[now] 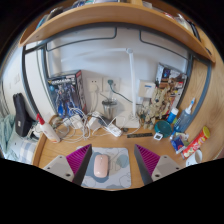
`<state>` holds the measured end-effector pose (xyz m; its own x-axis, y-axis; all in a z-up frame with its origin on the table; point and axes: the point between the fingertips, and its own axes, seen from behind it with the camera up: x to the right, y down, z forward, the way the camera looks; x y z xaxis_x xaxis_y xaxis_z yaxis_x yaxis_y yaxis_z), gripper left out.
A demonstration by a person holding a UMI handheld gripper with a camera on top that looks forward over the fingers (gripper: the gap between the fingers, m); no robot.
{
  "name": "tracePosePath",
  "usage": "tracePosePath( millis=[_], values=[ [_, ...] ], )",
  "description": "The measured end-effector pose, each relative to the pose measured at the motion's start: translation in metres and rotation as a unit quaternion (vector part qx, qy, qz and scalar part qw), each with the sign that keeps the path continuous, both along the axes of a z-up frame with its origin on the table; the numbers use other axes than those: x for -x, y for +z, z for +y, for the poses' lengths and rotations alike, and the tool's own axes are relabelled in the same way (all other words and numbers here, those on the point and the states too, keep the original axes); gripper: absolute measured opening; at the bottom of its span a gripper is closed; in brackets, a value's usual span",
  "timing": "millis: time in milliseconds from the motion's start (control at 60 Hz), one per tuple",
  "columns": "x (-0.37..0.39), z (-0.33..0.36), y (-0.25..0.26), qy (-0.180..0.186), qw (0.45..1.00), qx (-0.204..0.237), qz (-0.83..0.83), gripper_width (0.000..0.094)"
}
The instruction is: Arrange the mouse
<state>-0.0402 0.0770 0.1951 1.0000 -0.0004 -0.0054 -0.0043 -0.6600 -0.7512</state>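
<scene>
Between the wide-spread fingers of the gripper [112, 163] sits the pink mouse [101, 165], so I'd centre over it before squeezing gently.

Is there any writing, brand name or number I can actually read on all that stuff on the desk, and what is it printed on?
No text can be read here.
The boxes and packets at the back of the desk carry print, too small and blurred to read.
The bottles show labels, also unreadable.
The mouse, lying between the open claw's fingers, shows no visible marking.
</scene>
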Motion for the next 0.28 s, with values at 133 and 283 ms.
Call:
tracePosePath(
  millis=[133, 283],
  values=[
    [-0.009, -0.009, 0.014, 0.006, 1.0, -0.005, -0.004, 0.0847],
    [-0.009, -0.021, 0.016, 0.011, 1.0, -0.001, 0.011, 0.0843]
  ],
)
